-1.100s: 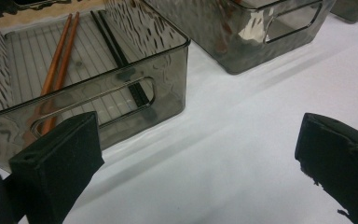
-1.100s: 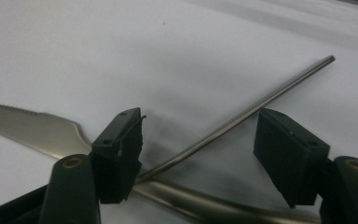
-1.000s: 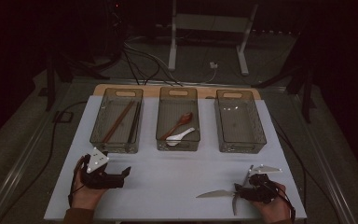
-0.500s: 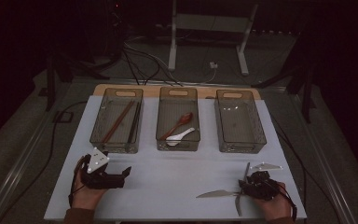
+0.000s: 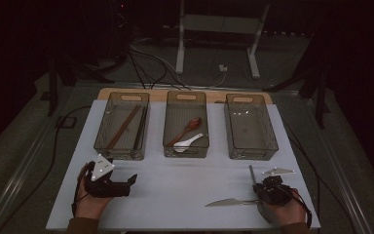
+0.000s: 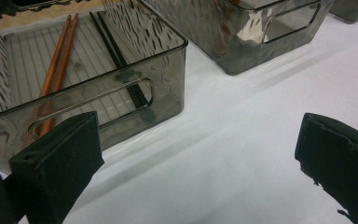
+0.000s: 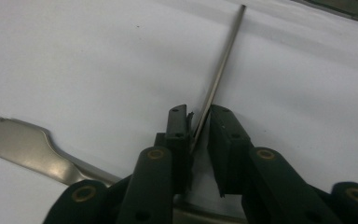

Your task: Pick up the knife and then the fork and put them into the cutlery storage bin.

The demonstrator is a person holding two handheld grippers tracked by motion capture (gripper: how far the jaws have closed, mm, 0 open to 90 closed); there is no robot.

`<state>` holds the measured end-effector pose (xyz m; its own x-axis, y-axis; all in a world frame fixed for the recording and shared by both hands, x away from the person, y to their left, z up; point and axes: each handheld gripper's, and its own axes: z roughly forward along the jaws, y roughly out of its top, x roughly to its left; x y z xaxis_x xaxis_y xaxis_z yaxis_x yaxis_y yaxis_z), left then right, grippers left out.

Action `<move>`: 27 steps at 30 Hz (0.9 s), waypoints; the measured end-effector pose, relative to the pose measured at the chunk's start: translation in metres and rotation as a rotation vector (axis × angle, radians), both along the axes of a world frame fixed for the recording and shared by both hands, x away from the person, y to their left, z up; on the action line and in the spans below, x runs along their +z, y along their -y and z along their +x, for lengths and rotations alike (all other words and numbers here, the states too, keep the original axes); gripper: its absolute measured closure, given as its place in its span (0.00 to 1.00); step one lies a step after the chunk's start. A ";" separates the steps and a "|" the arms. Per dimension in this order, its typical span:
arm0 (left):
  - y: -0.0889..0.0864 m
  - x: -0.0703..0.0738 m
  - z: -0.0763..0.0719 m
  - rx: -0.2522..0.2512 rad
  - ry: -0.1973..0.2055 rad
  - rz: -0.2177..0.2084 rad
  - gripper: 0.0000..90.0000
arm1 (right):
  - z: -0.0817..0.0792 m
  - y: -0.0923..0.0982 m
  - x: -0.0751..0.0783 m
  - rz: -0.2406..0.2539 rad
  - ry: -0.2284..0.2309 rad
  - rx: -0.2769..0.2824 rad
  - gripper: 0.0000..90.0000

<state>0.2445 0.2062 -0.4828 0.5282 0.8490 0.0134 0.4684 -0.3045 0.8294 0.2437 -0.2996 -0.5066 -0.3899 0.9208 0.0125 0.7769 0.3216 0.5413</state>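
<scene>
Closing has just been under way at the right gripper (image 7: 199,123), seen at the near right of the white table (image 5: 175,190); its jaws now stand narrow around a thin metal rod (image 7: 221,65) (a slim utensil handle seen edge-on, by the look of it). Whether the pads already press on the rod cannot be told. A table knife (image 5: 226,202) is seen lying flat just left of that gripper, blade pointing left. The left gripper (image 6: 200,158) is held at the near left, jaws wide, nothing between them. Three smoky bins are lined up at the far side: chopsticks (image 5: 124,126) in the left bin (image 5: 100,141), two spoons (image 5: 187,134) in the middle bin (image 5: 168,146).
</scene>
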 end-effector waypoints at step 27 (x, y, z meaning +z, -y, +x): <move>0.001 -0.001 0.001 0.001 -0.003 -0.006 0.02 | 0.004 0.009 -0.001 0.064 -0.022 -0.027 0.97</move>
<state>0.2454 0.2055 -0.4842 0.5273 0.8496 0.0069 0.4712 -0.2992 0.8297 0.2481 -0.3089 -0.5071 -0.3639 0.9280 0.0797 0.7966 0.2657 0.5430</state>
